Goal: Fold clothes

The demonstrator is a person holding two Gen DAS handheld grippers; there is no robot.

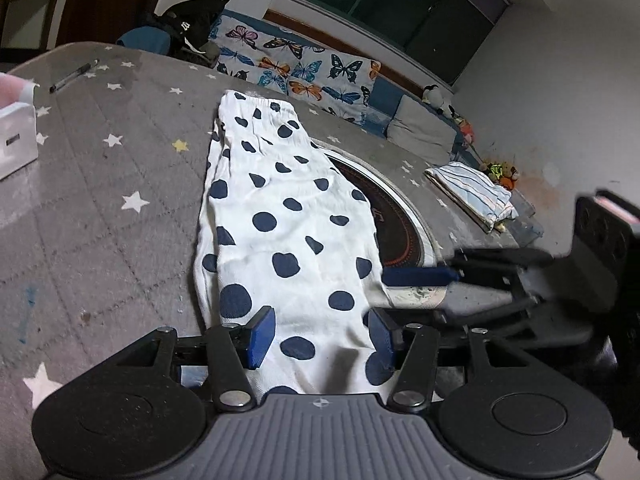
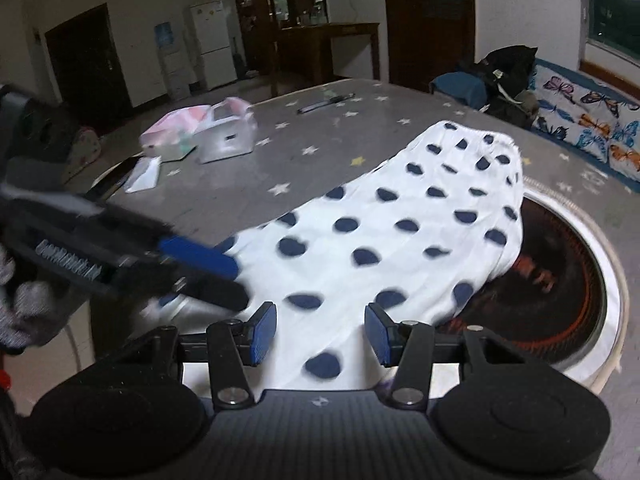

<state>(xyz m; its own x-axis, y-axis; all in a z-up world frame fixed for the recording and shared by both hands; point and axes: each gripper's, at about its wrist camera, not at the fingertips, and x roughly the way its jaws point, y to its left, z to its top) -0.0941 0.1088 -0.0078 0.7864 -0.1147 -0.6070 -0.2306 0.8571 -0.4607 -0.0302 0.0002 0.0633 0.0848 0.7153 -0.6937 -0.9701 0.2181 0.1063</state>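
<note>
1. A white garment with navy dots (image 1: 288, 216) lay stretched lengthwise on the star-patterned grey table cover (image 1: 100, 168), its elastic waistband at the far end and its near end running between the fingers of both grippers.
2. The left gripper (image 1: 322, 336) stood wide open, its blue pads either side of the near end of the cloth; the fabric passed between them, but nothing was pinched.
3. The right gripper (image 2: 320, 332) was likewise spread wide, pads flanking the same near end of the garment with no grip on it.
4. In the left wrist view, the right gripper reached in from the right, its blue fingertip at the right edge of the cloth; whether it touched could not be told.
5. In the right wrist view, the left gripper came in blurred from the left, close to the garment's left edge.
6. The garment's right side overlapped a round dark inset with a pale rim (image 2: 560, 280) in the table.
7. A folded striped cloth (image 1: 472, 192) lay well apart at the far right.
8. A white box (image 2: 228, 140) and a pen (image 2: 324, 104) sat at the far left.
</note>
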